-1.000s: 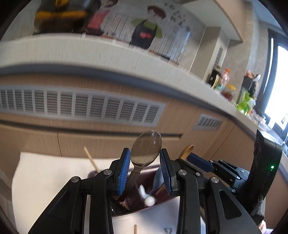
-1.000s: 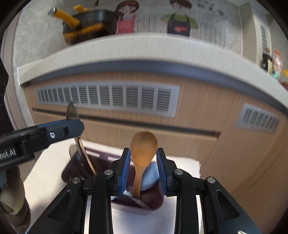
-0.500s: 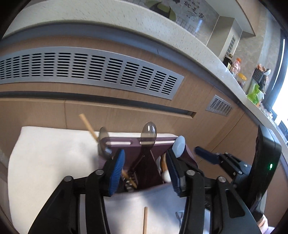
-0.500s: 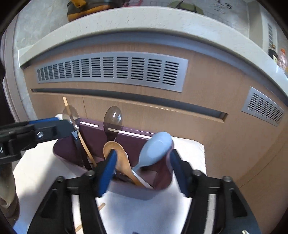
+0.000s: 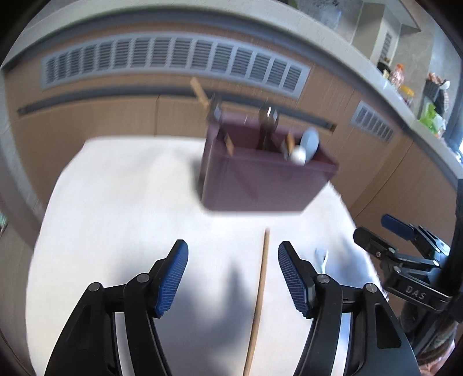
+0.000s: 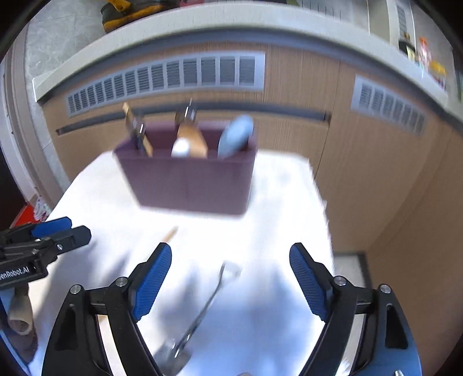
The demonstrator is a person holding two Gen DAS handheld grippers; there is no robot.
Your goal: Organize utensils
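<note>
Surface: table [image 5: 121, 185] under a white cloth, sunlit and motion-blurred, with shadows falling near both grippers.

Room: wood-grain cabinet fronts [image 6: 303, 95] with grey louvred vents [image 5: 173, 60] run behind the table, topped by a pale counter [image 6: 202, 26]. Bottles and jars [image 5: 400, 76] stand on the counter at 2 o'clock in the left wrist view.

Utensil holder [image 6: 188, 179]: maroon box near the table's far edge, 12 o'clock in the right wrist view. It holds a light blue spoon [image 6: 235, 136], a wooden spoon [image 6: 192, 141], a white-tipped piece [image 6: 181, 149] and metal handles, all blurred.

Loose utensils: a wooden chopstick [image 5: 259, 298] lies on the cloth, running from 6 toward 12 o'clock between the left gripper's [image 5: 233, 274] fingers, untouched. A metal utensil [image 6: 202, 312] lies on the cloth between the right gripper's [image 6: 230, 282] fingers, also untouched.

Grippers: both have jaws wide apart and opening, blue pads clear of everything.

Open room: bare cloth lies between the grippers and the holder; the table's right edge drops off at 3 o'clock in the right wrist view.

Writing: "DAS" on the right gripper in the left wrist view; "enRobot.AI", partly cut off, on the left gripper in the right wrist view.
</note>
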